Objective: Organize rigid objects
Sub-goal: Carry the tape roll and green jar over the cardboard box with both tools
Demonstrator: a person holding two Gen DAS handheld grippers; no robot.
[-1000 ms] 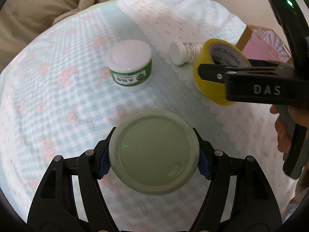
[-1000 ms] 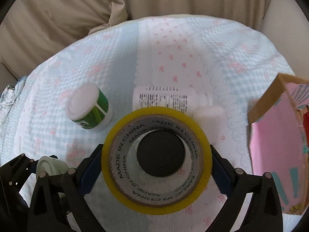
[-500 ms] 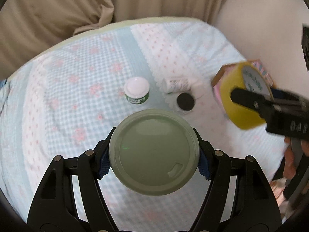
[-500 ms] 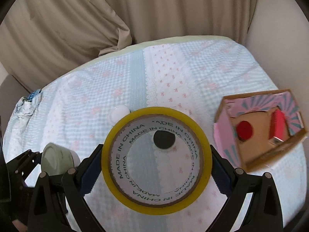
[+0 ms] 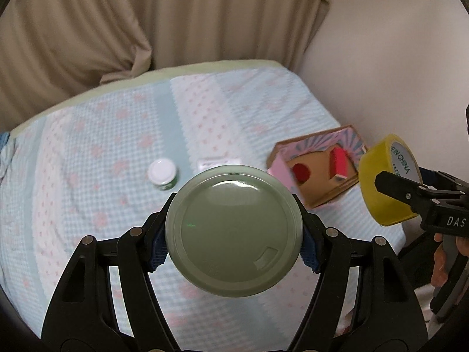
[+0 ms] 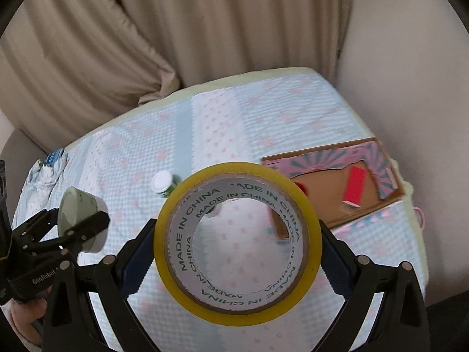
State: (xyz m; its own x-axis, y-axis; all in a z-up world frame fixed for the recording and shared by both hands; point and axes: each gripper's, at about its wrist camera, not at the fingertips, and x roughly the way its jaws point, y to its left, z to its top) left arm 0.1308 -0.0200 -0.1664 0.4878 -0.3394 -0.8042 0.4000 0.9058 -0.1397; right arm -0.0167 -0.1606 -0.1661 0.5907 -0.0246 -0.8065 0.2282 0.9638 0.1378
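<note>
**Both grippers loaded above the bed**

The left gripper point(image 5: 233, 236) has its jaws clamped on a jar point(image 5: 233, 231), the blue ribbed pads pressing its round sides. The jar's lid faces the camera: a smooth, sage-green disc with a raised rim and a soft sheen. From the right wrist view the jar's body looks pale and cylindrical.

The right gripper point(image 6: 237, 253) has its jaws clamped on a tape roll point(image 6: 237, 230), one pad on each side of the outer rim. The roll is a thick ring of glossy yellow tape wound on a grey cardboard core printed "MADE IN CHINA". Its hole is open, and the bed shows through it.

Both held things hang in the air over a bed point(image 5: 88, 152) covered by a puckered cloth in pale blue check and white panels with small pink motifs. On the cloth stands a tub point(image 5: 162, 173), small and round, with a white lid and a green label. Just right of it lies a white bottle point(image 5: 218, 162), mostly hidden behind the jar.

Near the bed's right edge sits an open box point(image 6: 378, 205) of brown cardboard with pink and blue rayed lining. Inside are a red disc point(image 5: 302, 172) and a red block point(image 6: 354, 186). Beige pleated curtains point(image 5: 146, 20) hang behind.
</note>
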